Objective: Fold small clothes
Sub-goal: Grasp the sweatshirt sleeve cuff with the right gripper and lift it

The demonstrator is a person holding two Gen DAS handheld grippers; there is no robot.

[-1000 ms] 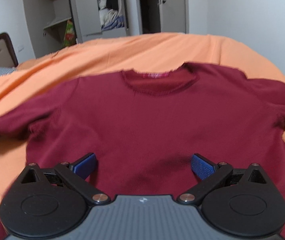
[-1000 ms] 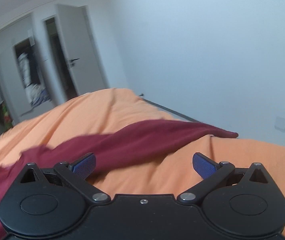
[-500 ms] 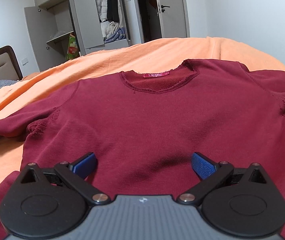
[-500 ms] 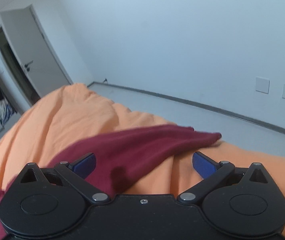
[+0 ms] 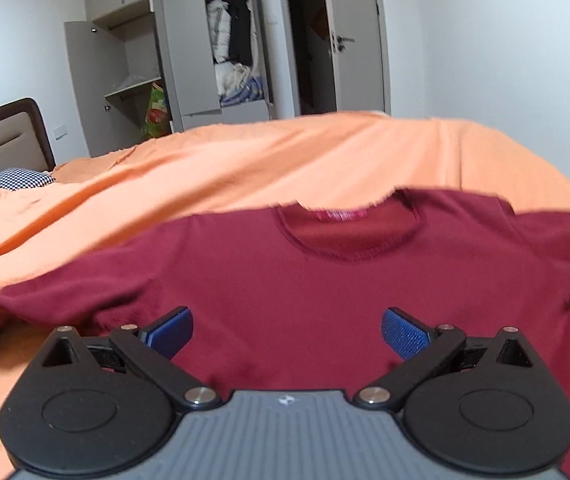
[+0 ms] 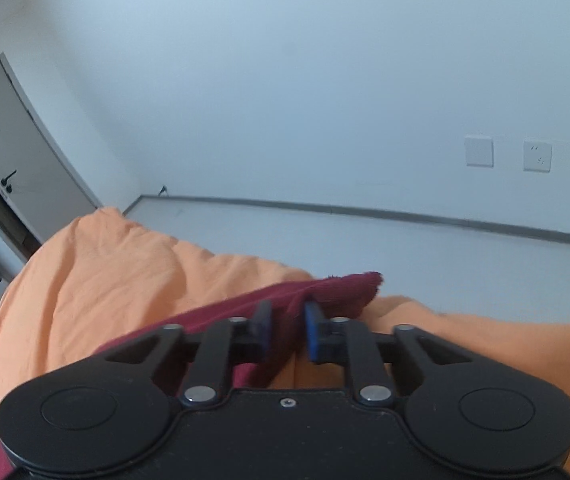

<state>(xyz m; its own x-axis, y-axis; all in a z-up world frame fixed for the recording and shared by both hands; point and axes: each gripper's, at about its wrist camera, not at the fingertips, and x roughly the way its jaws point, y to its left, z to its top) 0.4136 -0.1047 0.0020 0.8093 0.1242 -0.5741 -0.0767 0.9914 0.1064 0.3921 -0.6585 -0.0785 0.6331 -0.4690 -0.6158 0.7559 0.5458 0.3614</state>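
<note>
A dark red sweater (image 5: 325, 280) lies spread flat, front up, on an orange bedspread (image 5: 245, 160), collar and pink label at the far side. My left gripper (image 5: 287, 330) hovers open over the sweater's lower body with nothing between its blue pads. In the right wrist view, the sweater's right sleeve (image 6: 337, 290) stretches toward the bed's edge. My right gripper (image 6: 288, 326) is shut on the sleeve near its cuff, cloth pinched between the pads. The cuff end sticks out past the fingertips.
An open grey wardrobe (image 5: 205, 60) with clothes and an open door (image 5: 357, 40) stand beyond the bed. A headboard (image 5: 5, 140) and patterned pillow (image 5: 9, 186) are at the left. In the right view, bare floor (image 6: 365, 236) and a white wall lie past the bed edge.
My right gripper turned toward the sleeve's end and closed on it near the cuff. The left gripper tilted and shifted slightly over the sweater, staying open.
</note>
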